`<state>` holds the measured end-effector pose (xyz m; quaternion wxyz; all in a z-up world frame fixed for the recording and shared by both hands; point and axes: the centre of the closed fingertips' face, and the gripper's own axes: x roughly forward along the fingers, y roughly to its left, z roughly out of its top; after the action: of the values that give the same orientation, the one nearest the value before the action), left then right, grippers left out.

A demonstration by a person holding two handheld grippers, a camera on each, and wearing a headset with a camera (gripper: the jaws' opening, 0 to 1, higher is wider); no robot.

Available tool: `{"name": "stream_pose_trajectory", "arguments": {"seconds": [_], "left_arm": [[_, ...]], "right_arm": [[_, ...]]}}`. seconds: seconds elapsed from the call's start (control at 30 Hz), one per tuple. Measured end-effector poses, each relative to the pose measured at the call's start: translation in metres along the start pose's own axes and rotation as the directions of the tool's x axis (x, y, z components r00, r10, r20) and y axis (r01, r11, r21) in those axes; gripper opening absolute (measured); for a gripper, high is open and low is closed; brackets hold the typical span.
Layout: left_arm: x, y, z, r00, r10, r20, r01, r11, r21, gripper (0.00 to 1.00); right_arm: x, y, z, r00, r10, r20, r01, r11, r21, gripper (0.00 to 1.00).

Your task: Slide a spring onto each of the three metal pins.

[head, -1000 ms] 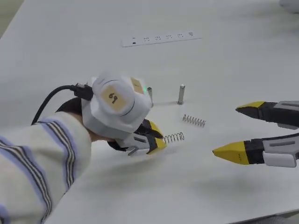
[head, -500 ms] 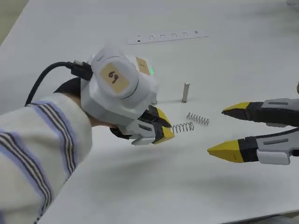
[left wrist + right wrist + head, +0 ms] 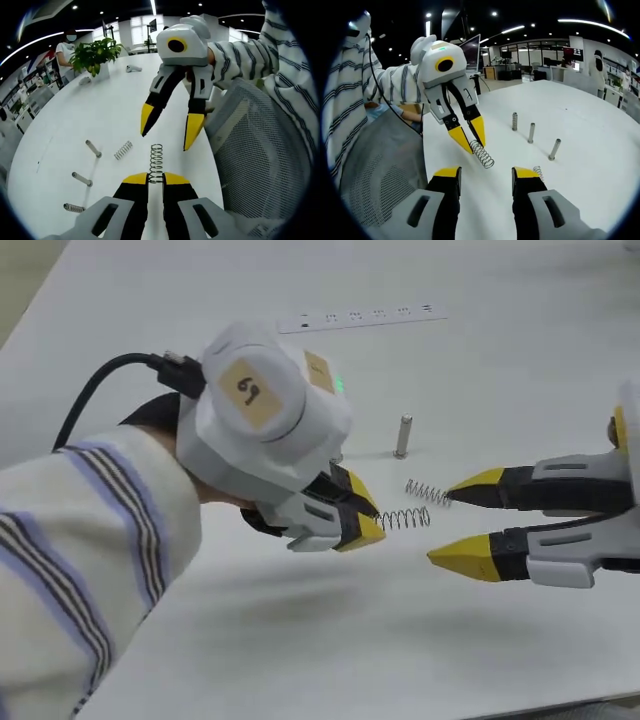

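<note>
White workbench (image 3: pixel 300 640) holds an upright silver metal pin (image 3: pixel 403 436); near that pin the yellow-tipped left gripper (image 3: pixel 366 523) pinches one end of a thin wire coil spring (image 3: pixel 403 519), its free end offered toward the spread-jawed right gripper (image 3: pixel 441 524), probably for regripping.

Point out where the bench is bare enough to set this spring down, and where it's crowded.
Bare: the wide strip of table between the power strip and the upright pin, and the near edge below both grippers. Crowded: between the left gripper and right gripper, where the held spring and loose spring are close together.
</note>
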<state>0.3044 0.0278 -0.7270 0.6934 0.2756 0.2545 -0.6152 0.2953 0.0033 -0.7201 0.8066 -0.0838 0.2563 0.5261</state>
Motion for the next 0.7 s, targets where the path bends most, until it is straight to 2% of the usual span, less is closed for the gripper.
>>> {"name": "stream_pose_trajectory", "arguments": {"seconds": [0.4,0.7], "left_arm": [[0.0004,-0.0058,-0.0018,0.9998,-0.015,-0.011,0.015,1.000,0.006,0.03],[0.0003,-0.0066,-0.0034,0.9998,-0.016,-0.009,0.016,1.000,0.018,0.03]], "right_arm": [[0.0070,0.0041,0.0016,0.9994,0.034,-0.008,-0.034,0.999,-0.018,0.28],[0.0109,0.0067,0.0019,0.9986,0.050,-0.019,-0.050,0.998,-0.036,0.15]]}}
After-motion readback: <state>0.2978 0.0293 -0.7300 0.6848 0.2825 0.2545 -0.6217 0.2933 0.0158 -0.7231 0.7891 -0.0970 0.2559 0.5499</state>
